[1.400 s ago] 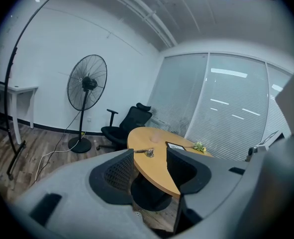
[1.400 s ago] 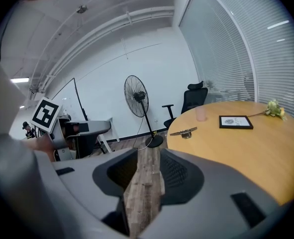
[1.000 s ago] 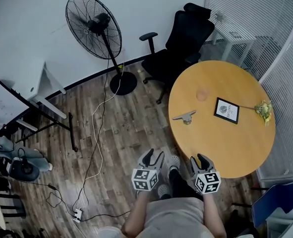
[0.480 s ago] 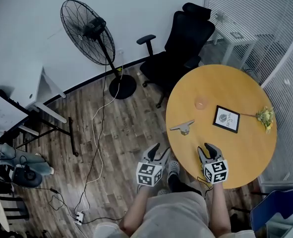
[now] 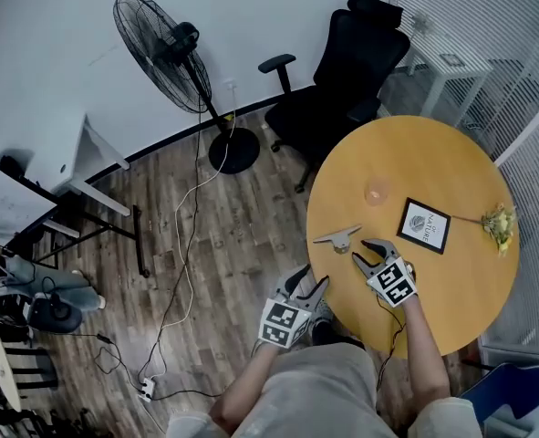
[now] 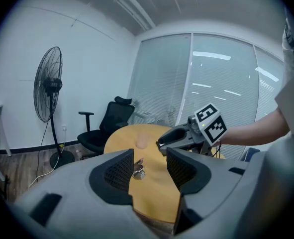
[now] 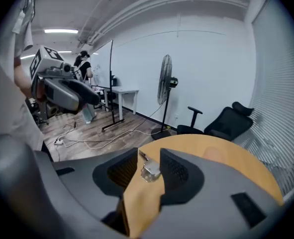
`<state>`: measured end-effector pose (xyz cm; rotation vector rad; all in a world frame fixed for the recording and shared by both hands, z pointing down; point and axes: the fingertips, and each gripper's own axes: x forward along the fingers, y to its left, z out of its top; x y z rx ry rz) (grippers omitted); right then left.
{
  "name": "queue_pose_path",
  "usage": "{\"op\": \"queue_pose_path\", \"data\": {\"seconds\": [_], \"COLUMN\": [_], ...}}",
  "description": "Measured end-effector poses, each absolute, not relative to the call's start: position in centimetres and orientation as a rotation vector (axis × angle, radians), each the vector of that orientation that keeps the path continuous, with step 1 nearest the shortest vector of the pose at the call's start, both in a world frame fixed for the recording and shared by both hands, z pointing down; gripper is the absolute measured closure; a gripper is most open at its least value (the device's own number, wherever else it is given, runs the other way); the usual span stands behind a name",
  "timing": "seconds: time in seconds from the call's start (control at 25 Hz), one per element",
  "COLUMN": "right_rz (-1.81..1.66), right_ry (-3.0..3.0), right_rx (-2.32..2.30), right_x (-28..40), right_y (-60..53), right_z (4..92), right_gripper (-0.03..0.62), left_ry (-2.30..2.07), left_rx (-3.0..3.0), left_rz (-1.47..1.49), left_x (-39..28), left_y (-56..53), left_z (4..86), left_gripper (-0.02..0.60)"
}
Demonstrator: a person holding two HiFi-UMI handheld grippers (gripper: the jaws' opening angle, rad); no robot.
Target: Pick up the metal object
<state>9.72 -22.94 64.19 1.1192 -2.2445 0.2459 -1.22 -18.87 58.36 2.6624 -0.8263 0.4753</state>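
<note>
The metal object [image 5: 339,238], a small silver piece with a flat bar on top, lies near the left edge of the round wooden table [image 5: 451,286]. My right gripper [image 5: 361,253] hovers over the table just to its right, jaws open and empty. In the right gripper view the metal object [image 7: 149,171] shows in the gap just ahead of the right gripper [image 7: 147,158]. My left gripper [image 5: 309,286] is open, off the table's near-left edge above the floor. From the left gripper [image 6: 149,163] view, the metal object [image 6: 138,171] and right gripper [image 6: 186,136] are ahead.
On the table are a framed card [image 5: 424,225], a flower sprig [image 5: 500,224] and a clear cup [image 5: 376,192]. A black office chair [image 5: 342,71] stands behind the table, a standing fan [image 5: 164,44] to its left. Cables [image 5: 182,263] run across the wood floor.
My right gripper has moved forward from the table's near edge over the tabletop, close to the metal object. The left gripper has shifted slightly forward and right.
</note>
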Motion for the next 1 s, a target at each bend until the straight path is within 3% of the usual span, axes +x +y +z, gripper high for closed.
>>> {"op": "queue_pose_path", "data": {"seconds": [0.28,1.0], "right_rz": [0.166,-0.113], "right_ry": [-2.22,-1.984], "right_rx": [0.776,0.462], "right_x": [7.4,8.7], "right_y": [-24.2,-26.5], "right_z": [69.4,77.5], "right_gripper": [0.445,0.416], "left_ry": [-0.859,-0.962], "left_rx": [2.679,2.587], "left_rz": [0.538,0.515], "left_x": [-0.5,1.6], "left_y": [-21.0,-22.9], "left_z": [58.7,60.7], "left_gripper": [0.402,0.402]}}
